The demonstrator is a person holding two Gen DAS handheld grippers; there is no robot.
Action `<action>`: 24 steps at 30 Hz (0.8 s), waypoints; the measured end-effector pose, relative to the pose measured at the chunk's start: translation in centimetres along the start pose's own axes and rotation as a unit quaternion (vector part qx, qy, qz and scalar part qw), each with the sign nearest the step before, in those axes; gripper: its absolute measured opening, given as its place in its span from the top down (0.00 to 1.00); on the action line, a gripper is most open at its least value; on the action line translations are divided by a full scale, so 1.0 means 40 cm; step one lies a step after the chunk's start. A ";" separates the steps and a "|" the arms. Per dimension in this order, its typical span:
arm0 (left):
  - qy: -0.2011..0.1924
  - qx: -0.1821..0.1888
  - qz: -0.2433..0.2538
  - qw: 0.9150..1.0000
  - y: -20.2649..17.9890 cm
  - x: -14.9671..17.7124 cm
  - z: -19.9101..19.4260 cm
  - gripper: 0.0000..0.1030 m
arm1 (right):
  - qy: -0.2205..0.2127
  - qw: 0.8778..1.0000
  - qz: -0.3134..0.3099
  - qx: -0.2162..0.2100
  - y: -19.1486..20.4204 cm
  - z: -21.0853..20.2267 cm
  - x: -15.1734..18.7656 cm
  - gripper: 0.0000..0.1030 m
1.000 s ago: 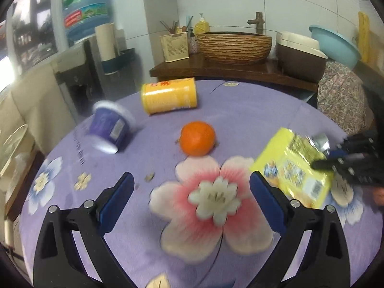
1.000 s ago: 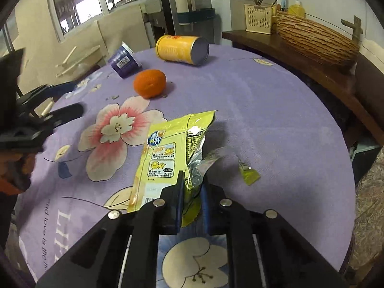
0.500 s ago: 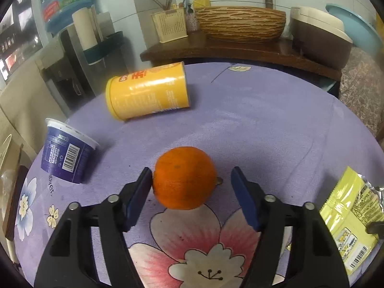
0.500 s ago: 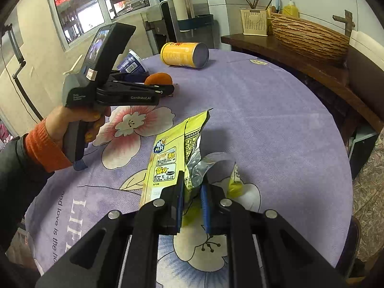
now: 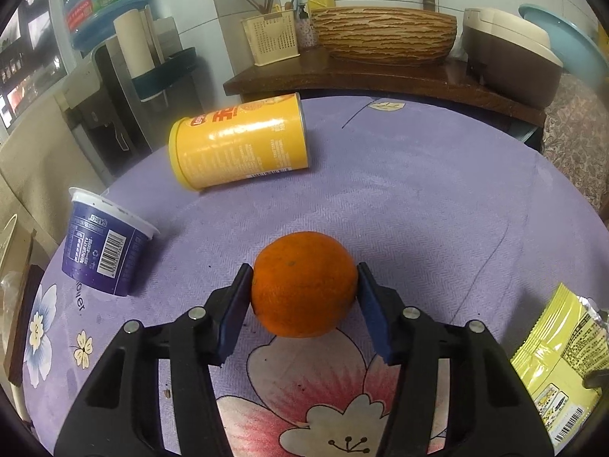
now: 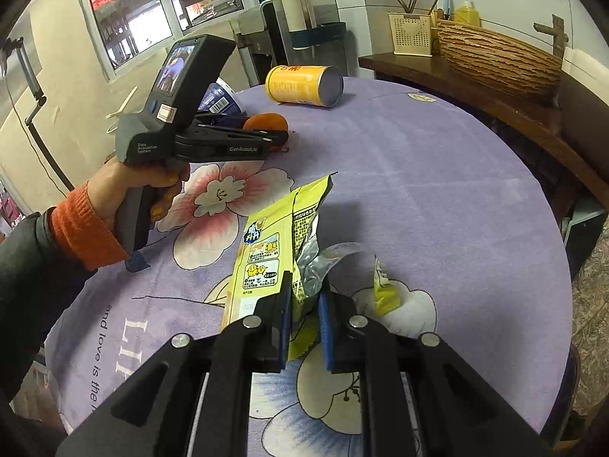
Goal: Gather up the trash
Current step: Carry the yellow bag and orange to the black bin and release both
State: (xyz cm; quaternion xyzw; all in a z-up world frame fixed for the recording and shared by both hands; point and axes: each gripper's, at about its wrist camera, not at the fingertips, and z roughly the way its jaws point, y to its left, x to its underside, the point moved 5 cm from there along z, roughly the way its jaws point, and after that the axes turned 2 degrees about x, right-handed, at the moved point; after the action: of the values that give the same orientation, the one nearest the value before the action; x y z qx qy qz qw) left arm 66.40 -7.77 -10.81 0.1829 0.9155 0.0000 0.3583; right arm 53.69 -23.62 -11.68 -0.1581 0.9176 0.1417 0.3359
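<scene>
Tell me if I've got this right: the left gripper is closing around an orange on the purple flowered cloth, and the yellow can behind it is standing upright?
Not quite. The yellow can lies on its side, as the left wrist view shows. The rest holds: the left gripper has its pads on either side of the orange on the purple flowered cloth.

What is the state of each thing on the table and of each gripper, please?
orange: whole, between the left gripper's fingers, on the cloth.
yellow can: lying on its side.
purple cup: tipped over.
yellow snack bag: torn open, pinched by the right gripper.
torn scrap: loose beside the bag.
</scene>
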 end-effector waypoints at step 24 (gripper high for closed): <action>-0.078 0.150 0.024 0.985 -0.257 0.024 -0.291 0.48 | -0.105 0.988 0.084 0.078 -0.173 -0.315 0.104 0.87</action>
State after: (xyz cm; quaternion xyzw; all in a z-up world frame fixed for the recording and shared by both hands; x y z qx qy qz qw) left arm 54.64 -15.52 -4.14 0.2561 0.8697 -0.1428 0.3970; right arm 46.13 -35.33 -6.25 -0.0381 0.8956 0.1127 0.4286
